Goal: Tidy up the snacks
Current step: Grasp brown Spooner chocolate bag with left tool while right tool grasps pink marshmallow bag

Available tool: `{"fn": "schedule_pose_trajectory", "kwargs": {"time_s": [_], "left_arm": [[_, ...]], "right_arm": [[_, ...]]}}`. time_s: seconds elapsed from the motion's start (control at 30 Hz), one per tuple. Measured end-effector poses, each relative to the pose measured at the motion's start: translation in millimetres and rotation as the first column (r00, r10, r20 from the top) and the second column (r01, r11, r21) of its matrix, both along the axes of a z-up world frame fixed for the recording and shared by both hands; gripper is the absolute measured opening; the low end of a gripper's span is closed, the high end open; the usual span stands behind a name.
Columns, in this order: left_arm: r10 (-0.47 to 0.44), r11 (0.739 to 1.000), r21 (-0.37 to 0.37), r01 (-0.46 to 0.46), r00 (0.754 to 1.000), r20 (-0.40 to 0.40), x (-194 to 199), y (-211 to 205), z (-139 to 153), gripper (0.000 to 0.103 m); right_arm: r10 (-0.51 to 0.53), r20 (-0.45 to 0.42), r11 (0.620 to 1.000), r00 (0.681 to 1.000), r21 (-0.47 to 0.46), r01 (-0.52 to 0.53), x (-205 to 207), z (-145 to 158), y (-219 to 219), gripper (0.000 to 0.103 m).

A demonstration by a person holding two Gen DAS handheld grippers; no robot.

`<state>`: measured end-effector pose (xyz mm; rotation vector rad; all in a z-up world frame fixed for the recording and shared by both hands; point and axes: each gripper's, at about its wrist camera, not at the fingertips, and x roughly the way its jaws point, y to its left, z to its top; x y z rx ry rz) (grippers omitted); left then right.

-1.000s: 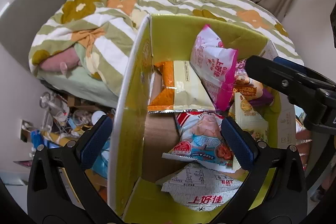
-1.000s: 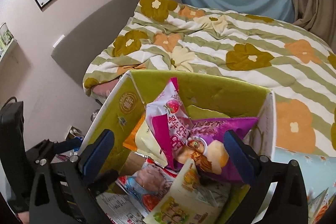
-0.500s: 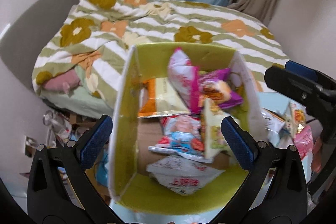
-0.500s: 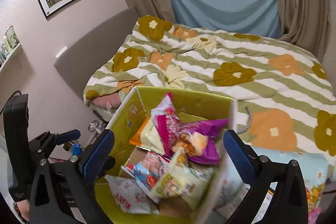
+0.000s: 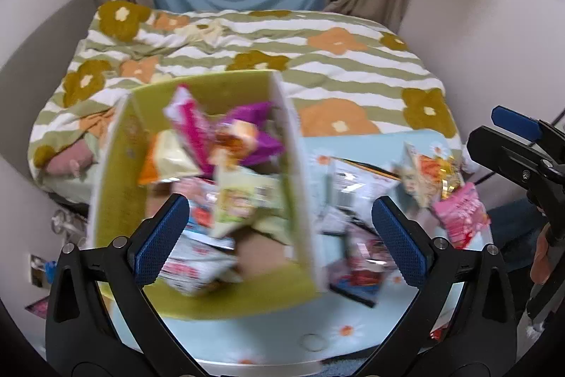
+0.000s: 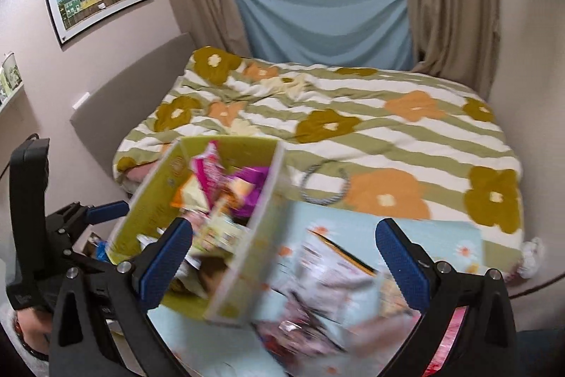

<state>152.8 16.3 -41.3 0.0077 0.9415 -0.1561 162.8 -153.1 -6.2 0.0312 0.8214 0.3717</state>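
Left gripper point(image 5: 279, 228) and right gripper point(image 6: 284, 258) both gaped wide with blue-padded fingers point(image 5: 160, 237) empty, hovering above the pale blue flower-print table point(image 5: 282, 331). The yellow-green open cardboard box point(image 5: 122, 172) sat on that table's left part, stuffed with blurred snack packets: pink-white bag point(image 5: 189, 121), purple bag point(image 5: 256, 136), orange-cream bag point(image 5: 166, 161). More loose snack packets point(image 5: 356, 257) lay on the table right of the box, a pink packet point(image 5: 461, 212) farthest right; green-striped floral quilt point(image 6: 353, 115) behind.
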Motion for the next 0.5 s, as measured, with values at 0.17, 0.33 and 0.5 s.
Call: {"fn": "schedule_pose_trajectory", "kwargs": {"time_s": [0.17,0.33,0.5], "left_arm": [[-0.03,0.999,0.013,0.03,0.999,0.039,-28,-55,-12,0.103],[-0.026,1.0,-0.001,0.026,0.999,0.042,-62,-95,-45,0.103],[-0.036,0.996,0.079,0.029,0.996,0.084,-78,-121,-81,0.103]], "right_arm": [[-0.043,-0.012,0.999,0.999,-0.019,0.043,-25,-11,-62,0.103],[-0.09,-0.013,0.993,0.996,-0.077,0.089,-45,-36,-117,0.103],[-0.108,-0.067,0.991,0.992,-0.088,0.102,-54,-76,-161,0.103]]}}
